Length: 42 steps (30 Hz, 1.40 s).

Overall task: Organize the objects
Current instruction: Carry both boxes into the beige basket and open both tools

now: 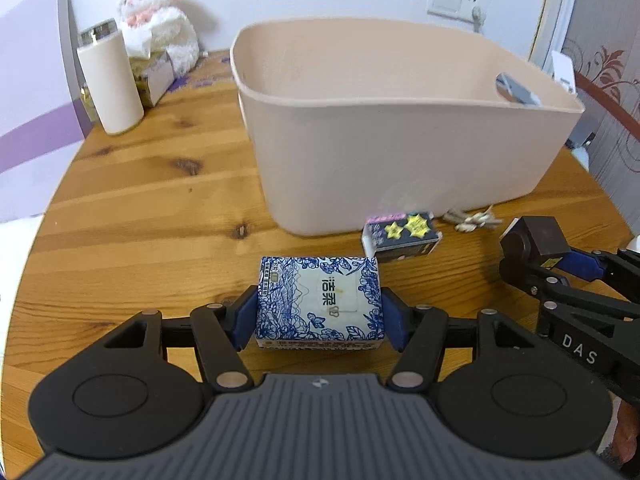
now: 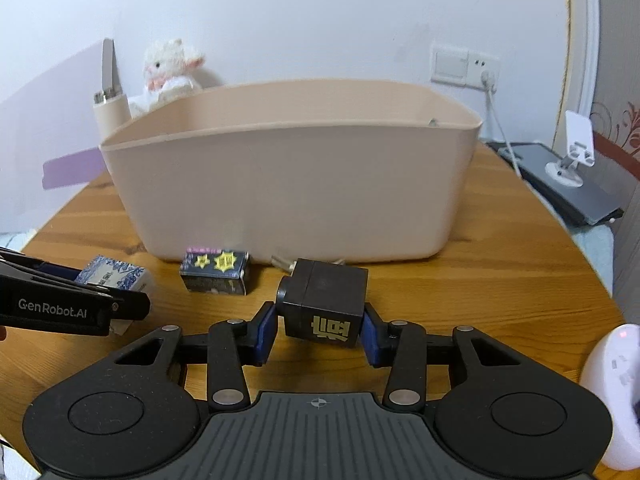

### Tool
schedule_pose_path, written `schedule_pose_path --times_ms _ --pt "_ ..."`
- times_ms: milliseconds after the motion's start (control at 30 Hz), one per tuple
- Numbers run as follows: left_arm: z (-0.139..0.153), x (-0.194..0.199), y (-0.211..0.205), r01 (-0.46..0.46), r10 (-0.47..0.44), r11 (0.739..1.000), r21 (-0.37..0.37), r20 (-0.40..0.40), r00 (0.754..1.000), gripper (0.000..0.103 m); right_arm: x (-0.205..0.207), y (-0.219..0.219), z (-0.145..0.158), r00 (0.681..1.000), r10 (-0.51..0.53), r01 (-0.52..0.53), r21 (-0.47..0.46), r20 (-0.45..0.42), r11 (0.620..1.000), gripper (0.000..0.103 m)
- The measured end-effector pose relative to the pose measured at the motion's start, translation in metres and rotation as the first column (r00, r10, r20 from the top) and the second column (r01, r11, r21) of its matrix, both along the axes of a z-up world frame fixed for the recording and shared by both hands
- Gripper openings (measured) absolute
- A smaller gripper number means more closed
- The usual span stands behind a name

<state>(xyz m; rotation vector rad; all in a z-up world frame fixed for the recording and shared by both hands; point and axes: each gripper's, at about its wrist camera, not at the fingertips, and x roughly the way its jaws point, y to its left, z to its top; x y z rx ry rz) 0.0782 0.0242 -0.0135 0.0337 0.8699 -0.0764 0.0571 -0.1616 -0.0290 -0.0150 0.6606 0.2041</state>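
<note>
My left gripper (image 1: 318, 314) is shut on a blue-and-white tissue pack (image 1: 320, 304), held just above the wooden table (image 1: 160, 208). My right gripper (image 2: 320, 326) is shut on a black cube-shaped box (image 2: 324, 304) with gold characters; it also shows in the left wrist view (image 1: 534, 240). A large beige plastic bin (image 1: 400, 120) stands behind both, open at the top (image 2: 292, 184). A small dark box with yellow stars (image 1: 402, 236) lies in front of the bin, between the grippers (image 2: 216, 276). The tissue pack shows at the left of the right wrist view (image 2: 116, 276).
A cream cylinder bottle (image 1: 110, 84), a white plush lamb (image 1: 160, 12) and a small carton (image 1: 154, 74) stand at the table's far left. Small pale pieces (image 1: 474, 218) lie by the bin's base. A white phone stand (image 2: 572, 152) and a white rounded device (image 2: 616, 396) are at right.
</note>
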Motion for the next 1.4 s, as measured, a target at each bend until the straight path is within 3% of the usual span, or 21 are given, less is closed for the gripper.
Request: schedule_pose_path --times_ms 467,900,1200,1400 --pt "0.069 -0.011 -0.016 0.035 -0.034 0.999 -0.003 0.186 0.982 0.064 -0.005 -0.028 0.064 0.98 -0.048 0.045 0.02 0.191 0.999 0.041" --pt "0.11 0.027 -0.031 0.014 -0.019 1.0 0.018 0.307 0.951 0.064 0.027 -0.031 0.102 0.953 -0.06 0.055 0.027 0.298 0.998 0.041" --pt "0.087 0.097 -0.047 -0.021 0.012 0.999 0.043 0.204 0.979 0.064 0.068 -0.032 0.089 0.969 -0.077 0.066 0.052 0.235 0.996 0.041" --pt "0.054 0.13 -0.054 0.0 -0.003 0.999 0.046 0.059 0.998 0.064 0.1 -0.033 0.069 0.983 -0.081 0.077 0.035 0.165 0.996 0.041"
